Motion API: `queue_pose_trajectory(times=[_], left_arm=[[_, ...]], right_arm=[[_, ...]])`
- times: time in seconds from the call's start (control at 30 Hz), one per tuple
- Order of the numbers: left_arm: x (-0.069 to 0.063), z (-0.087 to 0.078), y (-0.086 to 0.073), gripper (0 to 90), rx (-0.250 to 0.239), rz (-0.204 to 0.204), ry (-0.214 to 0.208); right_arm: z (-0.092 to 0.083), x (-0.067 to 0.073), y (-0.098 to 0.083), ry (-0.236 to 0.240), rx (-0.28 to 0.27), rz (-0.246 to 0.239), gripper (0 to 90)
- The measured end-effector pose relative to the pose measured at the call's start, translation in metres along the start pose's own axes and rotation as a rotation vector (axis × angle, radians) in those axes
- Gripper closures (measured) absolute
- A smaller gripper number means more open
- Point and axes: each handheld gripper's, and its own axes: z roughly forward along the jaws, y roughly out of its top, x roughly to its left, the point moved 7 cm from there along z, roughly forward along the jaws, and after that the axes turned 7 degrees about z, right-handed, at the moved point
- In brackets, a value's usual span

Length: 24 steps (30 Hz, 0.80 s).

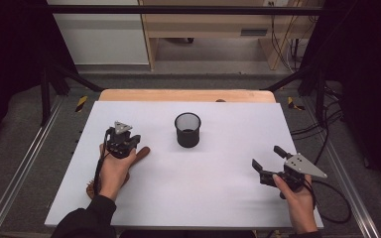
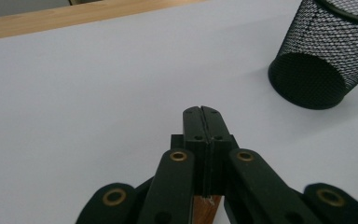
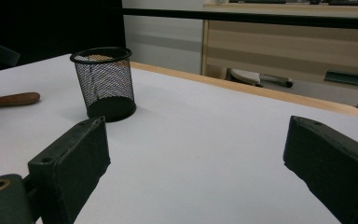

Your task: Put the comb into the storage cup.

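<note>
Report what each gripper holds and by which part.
Left gripper: jaws shut on the brown wooden handle, near its end. Right gripper: open, holding nothing.

Black tools (image 1: 121, 144) (image 1: 270, 163), grey three-cornered top plates, brass rivets on linkages, trailing black cables; black sleeves.

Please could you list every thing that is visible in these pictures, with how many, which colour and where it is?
mesh pen cup: one, black, upright near the middle of the table, toward the far edge.
wooden brush: one, brown, lying on the left part of the table under the left hand; its handle end sticks out toward the cup.
table: one, white top with a light wood edge at the far side.
left gripper: one, black with a grey plate, over the brush; jaws closed, brown wood between them in the left gripper view.
right gripper: one, black with a grey plate, at the right part of the table; jaws wide apart, nothing between them.
</note>
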Motion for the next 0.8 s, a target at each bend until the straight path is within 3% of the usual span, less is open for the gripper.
queue_pose_trajectory(times=[0.17, 0.4, 0.8], left_arm=[[0.004, 0.007, -0.004, 90.0, 0.045, 0.004, 0.005], [0.005, 0.026, -0.015, 90.0, 0.149, 0.025, -0.006], [0.005, 0.042, -0.023, 90.0, 0.253, 0.024, -0.030]], right_arm=[[0.000, 0.000, 0.000, 0.002, 0.000, 0.000, 7.0], [0.000, 0.001, 0.000, 0.006, 0.000, 0.000, 7.0], [-0.001, 0.003, 0.001, 0.013, -0.003, 0.000, 7.0]])
